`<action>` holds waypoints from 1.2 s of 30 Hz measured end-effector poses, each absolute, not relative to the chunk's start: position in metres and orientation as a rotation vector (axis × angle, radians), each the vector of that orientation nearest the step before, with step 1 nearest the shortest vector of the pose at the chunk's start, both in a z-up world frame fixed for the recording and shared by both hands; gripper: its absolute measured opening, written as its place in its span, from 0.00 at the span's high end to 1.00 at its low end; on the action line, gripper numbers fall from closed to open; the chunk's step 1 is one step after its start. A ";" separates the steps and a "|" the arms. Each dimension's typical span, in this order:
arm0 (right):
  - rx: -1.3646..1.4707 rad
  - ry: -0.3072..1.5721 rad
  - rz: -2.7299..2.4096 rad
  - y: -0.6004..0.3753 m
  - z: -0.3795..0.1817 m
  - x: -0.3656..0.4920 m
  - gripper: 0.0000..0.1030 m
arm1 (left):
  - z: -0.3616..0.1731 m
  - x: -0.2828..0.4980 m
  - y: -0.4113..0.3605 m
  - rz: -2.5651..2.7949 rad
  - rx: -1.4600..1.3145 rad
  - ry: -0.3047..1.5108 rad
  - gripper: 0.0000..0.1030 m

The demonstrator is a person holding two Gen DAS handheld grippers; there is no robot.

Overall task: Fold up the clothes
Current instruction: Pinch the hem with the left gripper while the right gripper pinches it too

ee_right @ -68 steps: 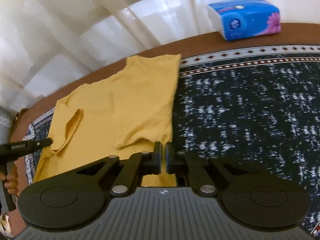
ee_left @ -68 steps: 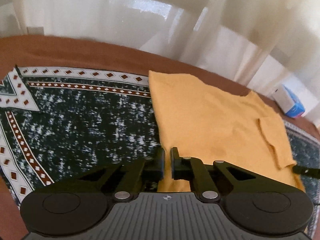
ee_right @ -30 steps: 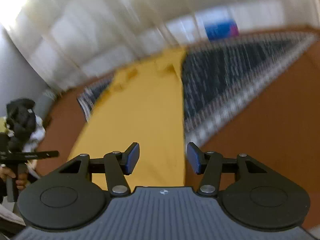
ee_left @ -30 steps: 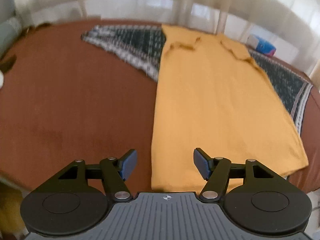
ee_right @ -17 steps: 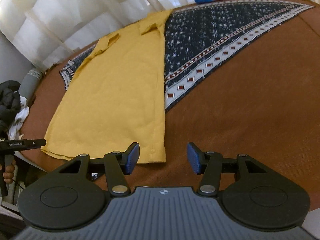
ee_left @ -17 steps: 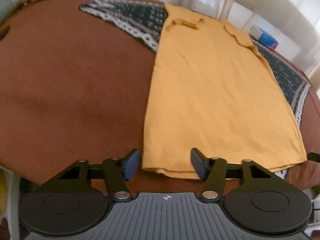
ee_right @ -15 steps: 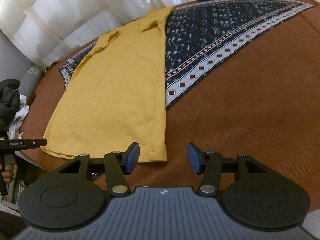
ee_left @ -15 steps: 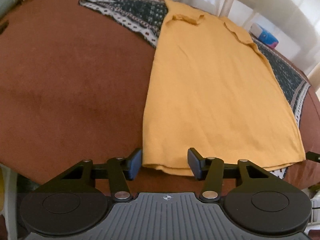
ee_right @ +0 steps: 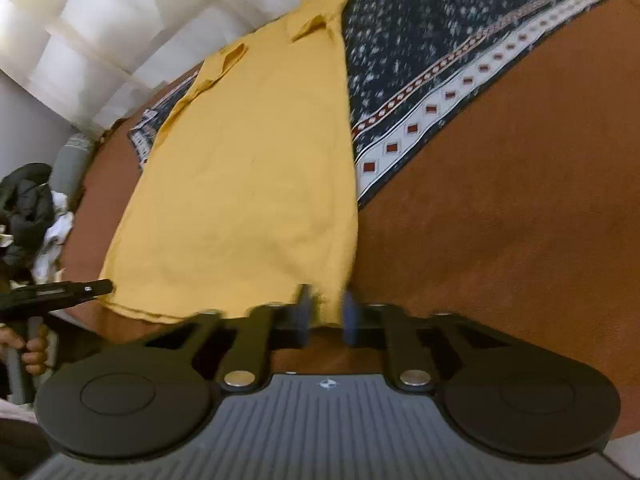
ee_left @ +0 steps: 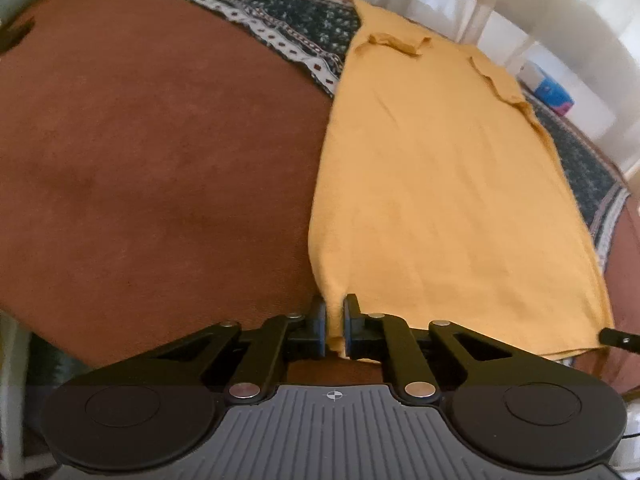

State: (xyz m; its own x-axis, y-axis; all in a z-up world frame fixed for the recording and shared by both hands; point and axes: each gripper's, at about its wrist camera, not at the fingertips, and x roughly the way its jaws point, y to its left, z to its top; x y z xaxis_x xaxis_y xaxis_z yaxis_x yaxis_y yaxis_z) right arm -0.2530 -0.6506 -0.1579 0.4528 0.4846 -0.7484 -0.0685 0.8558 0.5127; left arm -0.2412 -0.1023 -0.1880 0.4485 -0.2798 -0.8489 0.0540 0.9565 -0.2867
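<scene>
A yellow shirt (ee_left: 440, 184) lies flat and lengthwise on the brown cover, sleeves folded in, collar end far away. My left gripper (ee_left: 335, 328) is shut on the shirt's near left hem corner, with cloth pinched between its blue pads. In the right wrist view the same shirt (ee_right: 248, 168) runs away from me. My right gripper (ee_right: 327, 316), blurred by motion, has its fingers drawn in on the near right hem corner. The left gripper's tip (ee_right: 94, 288) shows at the opposite hem corner, with a hand (ee_right: 32, 352) on its handle. The right gripper's tip (ee_left: 618, 337) peeks in at the right edge.
A dark patterned cloth (ee_right: 440, 60) with a white diamond border lies under the shirt's far half. The brown cover (ee_left: 160, 160) spreads wide on both sides. A blue tissue box (ee_left: 548, 88) sits at the far edge by white curtains. Dark clothes (ee_right: 24, 208) are piled off the left side.
Both grippers have moved back from the collar end to the near hem. They stood open over the hem corners half a second ago and have now closed on them.
</scene>
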 end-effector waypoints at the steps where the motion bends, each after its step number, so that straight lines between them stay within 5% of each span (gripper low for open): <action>1: 0.464 1.054 0.365 -0.653 -0.157 -0.252 0.92 | -0.186 -0.241 -0.102 -0.215 -0.232 1.086 0.97; 17: 0.744 0.817 0.387 -0.679 -0.096 -0.167 0.93 | -0.105 -0.136 -0.106 -0.313 -0.390 0.895 0.97; 26: 0.729 0.875 0.253 -0.666 -0.127 -0.060 0.93 | -0.149 -0.032 -0.125 -0.262 -0.409 0.975 0.97; 36: 0.729 0.947 0.193 -0.661 -0.146 -0.027 0.93 | -0.169 -0.005 -0.121 -0.264 -0.434 1.026 0.96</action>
